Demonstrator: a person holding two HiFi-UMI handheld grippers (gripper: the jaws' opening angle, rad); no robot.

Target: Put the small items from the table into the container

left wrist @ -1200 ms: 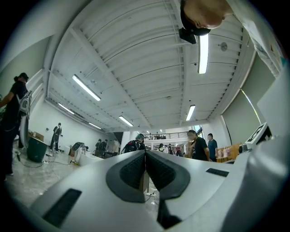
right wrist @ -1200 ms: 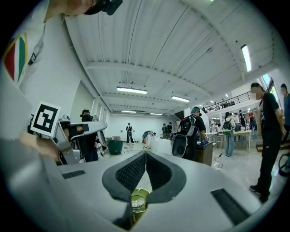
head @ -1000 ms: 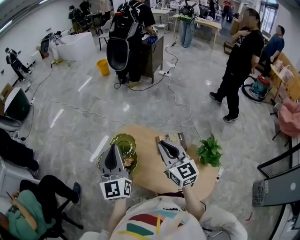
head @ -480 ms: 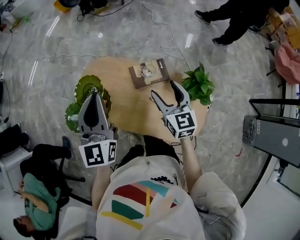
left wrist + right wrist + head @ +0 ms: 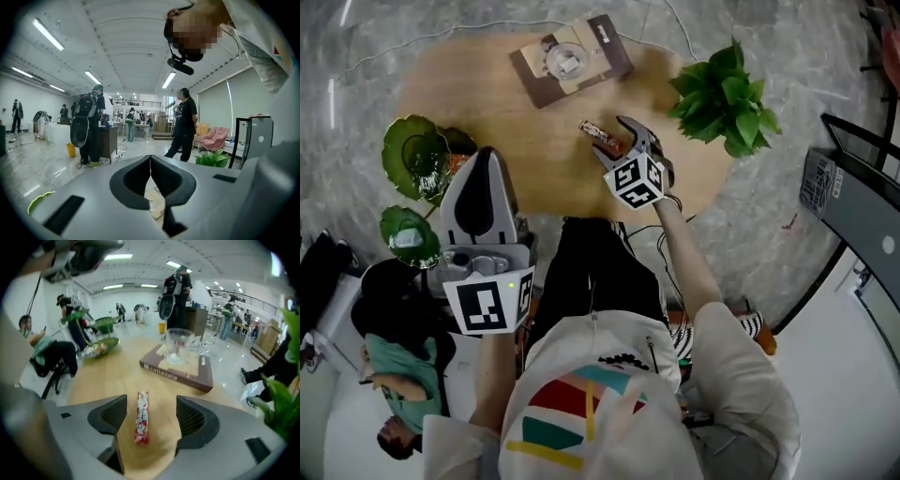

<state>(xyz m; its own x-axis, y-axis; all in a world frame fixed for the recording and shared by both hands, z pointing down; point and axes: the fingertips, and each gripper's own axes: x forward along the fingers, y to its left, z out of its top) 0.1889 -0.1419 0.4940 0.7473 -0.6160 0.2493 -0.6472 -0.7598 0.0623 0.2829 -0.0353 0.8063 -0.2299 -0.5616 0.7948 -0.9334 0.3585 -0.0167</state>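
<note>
The small red-and-white wrapped sweet lies flat on the round wooden desk, between the wide-open jaws of the right gripper, which do not grip it. The pickup step is in hand. Next the jaws should close across its narrow width, then carry it, probably to the green leaf-shaped dish. The left gripper is closed and holds nothing.

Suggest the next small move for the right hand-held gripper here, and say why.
Probably lower the right hand-held gripper slightly and close it on the candy bar. Its jaws stand open, and the bar lies lengthwise between them on the table, touching neither pad, so it looks lined up for a grasp.
</note>
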